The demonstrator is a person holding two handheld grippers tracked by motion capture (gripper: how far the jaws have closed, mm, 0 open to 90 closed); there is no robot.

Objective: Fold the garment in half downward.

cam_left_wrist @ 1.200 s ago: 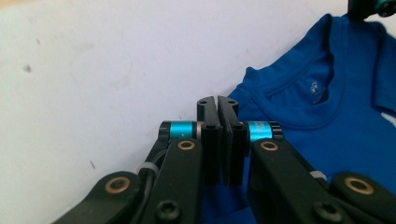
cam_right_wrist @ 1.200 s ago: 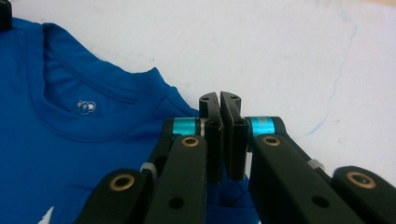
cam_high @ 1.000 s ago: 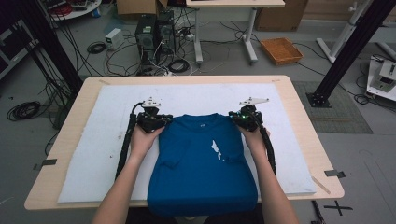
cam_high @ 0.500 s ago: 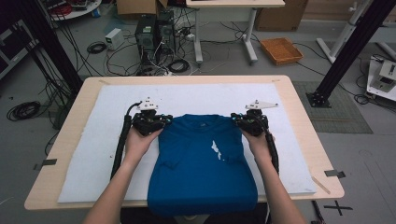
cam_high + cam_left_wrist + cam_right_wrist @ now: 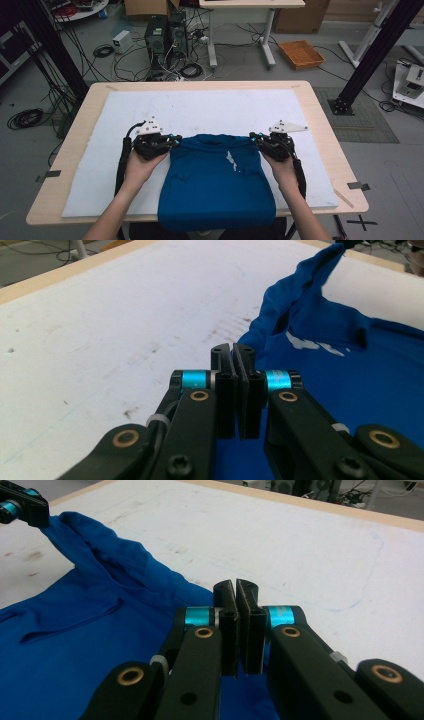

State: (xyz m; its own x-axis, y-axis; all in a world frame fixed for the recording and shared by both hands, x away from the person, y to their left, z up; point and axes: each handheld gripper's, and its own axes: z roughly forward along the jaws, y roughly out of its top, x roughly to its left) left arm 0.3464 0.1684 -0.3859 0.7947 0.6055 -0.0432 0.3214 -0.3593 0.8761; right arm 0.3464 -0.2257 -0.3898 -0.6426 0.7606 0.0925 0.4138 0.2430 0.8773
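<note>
— Where do we stand with the blue shirt (image 5: 217, 185)?

— It hangs over the near table edge and runs away from us onto the white mat (image 5: 210, 107); its far edge spans between our hands. Our left gripper (image 5: 167, 142) is clamped on that edge's left corner, our right gripper (image 5: 256, 140) on the right one, jaws pressed together on cloth.

— Which hand is nearer?

— Neither; both sit level, so the edge lies crosswise, with bare mat beyond.
</note>
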